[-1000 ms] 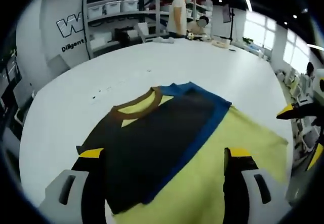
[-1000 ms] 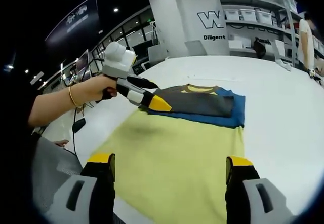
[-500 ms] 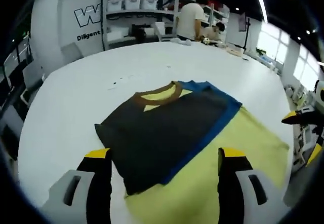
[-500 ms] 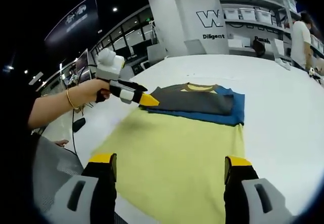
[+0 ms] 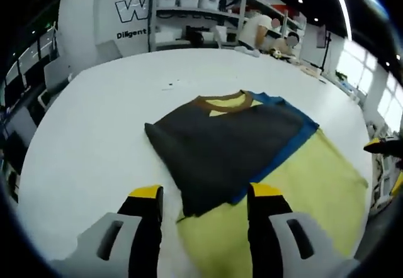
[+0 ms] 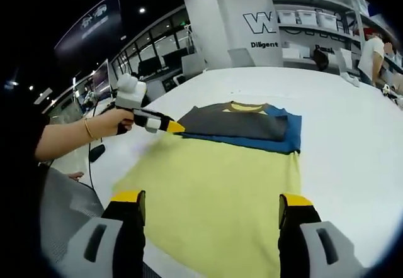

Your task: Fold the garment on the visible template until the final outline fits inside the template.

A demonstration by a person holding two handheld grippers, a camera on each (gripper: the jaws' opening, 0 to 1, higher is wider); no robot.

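- A wide white counter (image 5: 94, 121) fills a bright workshop with shelving (image 5: 189, 14) behind.
- Over the last second the left hand-held gripper (image 5: 201, 196) has drawn back off the garment (image 5: 233, 146) to its near left corner, jaws apart and holding nothing; this fold looks finished.
- The right gripper view adds the yellow template (image 6: 220, 196) spreading beyond the folded garment at its far end, and the right hand-held gripper (image 6: 211, 205), wide and empty.
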